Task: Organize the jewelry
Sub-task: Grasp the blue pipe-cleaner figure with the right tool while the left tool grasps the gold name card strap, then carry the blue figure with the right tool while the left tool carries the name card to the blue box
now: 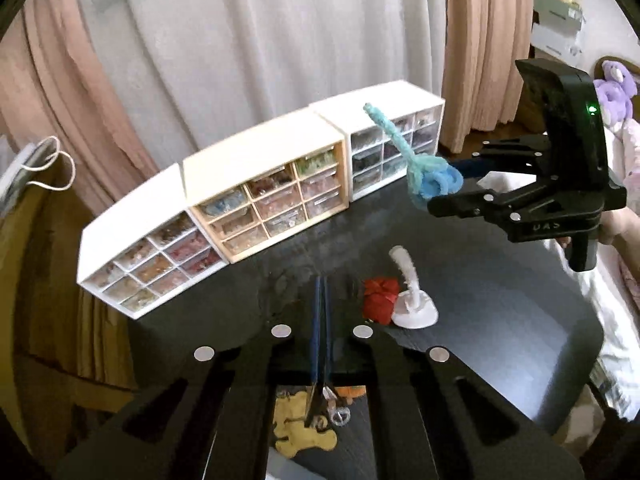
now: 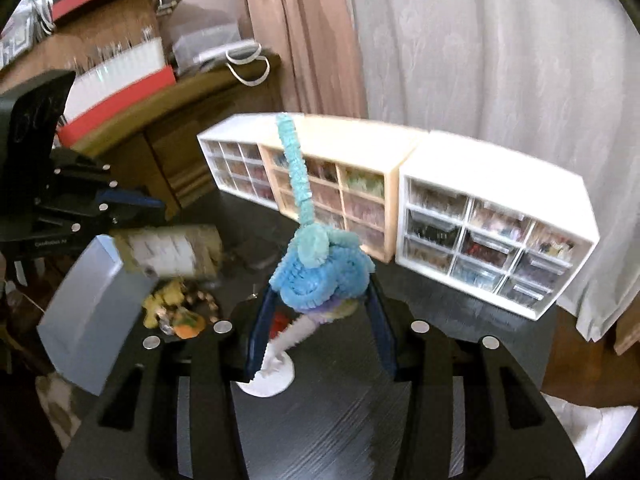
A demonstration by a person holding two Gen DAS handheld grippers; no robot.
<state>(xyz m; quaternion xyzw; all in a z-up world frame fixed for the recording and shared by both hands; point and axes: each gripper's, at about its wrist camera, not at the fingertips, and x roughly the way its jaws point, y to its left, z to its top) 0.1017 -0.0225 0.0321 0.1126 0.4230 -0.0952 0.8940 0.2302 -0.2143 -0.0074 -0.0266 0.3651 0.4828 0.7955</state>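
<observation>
- Right gripper: held in the air above the table, its 2 blue fingers set around the coiled head of a blue chenille flower; the grip reads as closed on it, stem pointing up toward the far edge.
- Flower, from the left wrist view: well above the table, in front of the rightmost cabinet.
- Left gripper: low over the near edge, fingers drawn narrow, almost together; nothing visible between them.
- White stand: round base on the table, near the middle, with a curved post; directly beneath the held flower in the right wrist view.
- Red piece: touching or just beside the stand's left side; exact nature unclear.
- Cabinets: 3 units of 9 small drawers each, in a row along the far edge, all drawers appearing shut.
- Trinkets: small pile near the table's left edge, with a grey box beside it.
- Step in hand, by judgement: carrying the flower to its place, either stand or drawer; which 1 cannot be told.
- Next move calls for: lowering with the stem kept upright, clear of the stand's post, and a free gripper for any drawer.
</observation>
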